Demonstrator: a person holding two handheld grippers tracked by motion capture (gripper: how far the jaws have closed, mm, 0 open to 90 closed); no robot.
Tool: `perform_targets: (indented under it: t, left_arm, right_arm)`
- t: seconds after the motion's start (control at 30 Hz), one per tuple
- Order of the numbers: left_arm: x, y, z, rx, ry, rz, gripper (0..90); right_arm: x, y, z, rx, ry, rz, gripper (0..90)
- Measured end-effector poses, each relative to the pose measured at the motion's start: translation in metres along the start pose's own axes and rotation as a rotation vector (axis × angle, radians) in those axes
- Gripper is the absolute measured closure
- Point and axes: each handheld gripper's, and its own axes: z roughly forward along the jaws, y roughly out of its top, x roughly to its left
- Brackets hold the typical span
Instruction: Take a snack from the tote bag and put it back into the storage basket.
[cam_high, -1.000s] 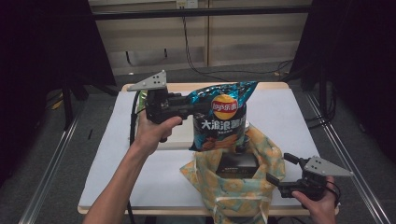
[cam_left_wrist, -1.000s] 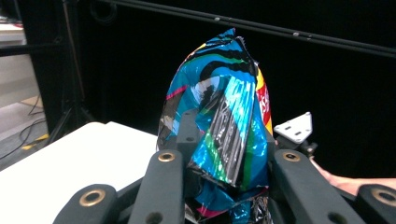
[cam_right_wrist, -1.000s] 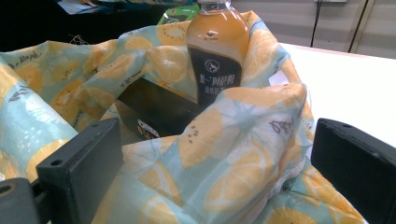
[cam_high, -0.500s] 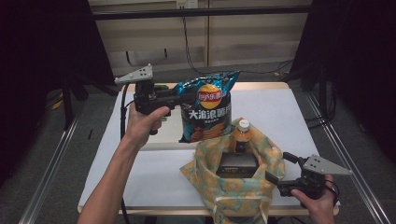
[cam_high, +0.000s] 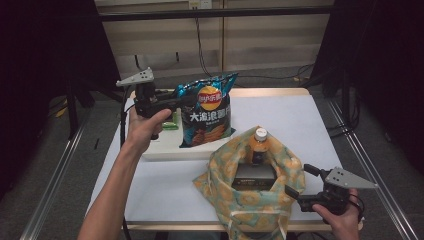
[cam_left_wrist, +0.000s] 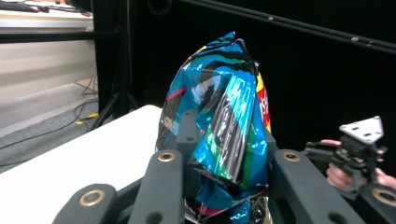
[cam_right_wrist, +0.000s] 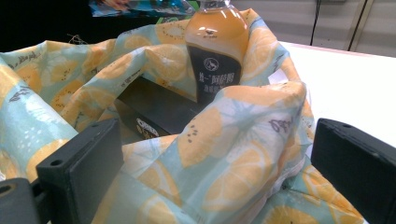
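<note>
**Chip bag carried clear of tote**

The fabric tote (cam_high: 250, 200) sits at the near table edge, bottle (cam_high: 258, 145) and dark box (cam_high: 254, 176) still inside. The chip bag (cam_high: 207, 112), a second ago above the tote, now hangs over the white tray (cam_high: 165, 150), pinched in the left gripper (cam_high: 172, 102): unpacking appears under way. The right gripper (cam_high: 295, 192) stands open, jaws either side of the tote's rim.
</note>
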Motion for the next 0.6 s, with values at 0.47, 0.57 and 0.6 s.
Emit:
perform_targets:
  t: [0.47,0.57,0.6]
  left_arm:
    - [0.020,-0.010,0.007,0.039,0.037,0.004,73.0]
    - [0.025,-0.012,0.009,0.042,0.047,-0.001,73.0]
    - [0.027,-0.013,0.009,0.037,0.042,-0.007,72.9]
  right_arm:
    - [0.000,0.000,-0.001,0.000,0.004,-0.003,1.7]
    - [0.000,0.000,0.000,0.003,0.007,-0.001,1.7]
    - [0.000,0.000,0.000,0.003,0.007,0.000,1.7]
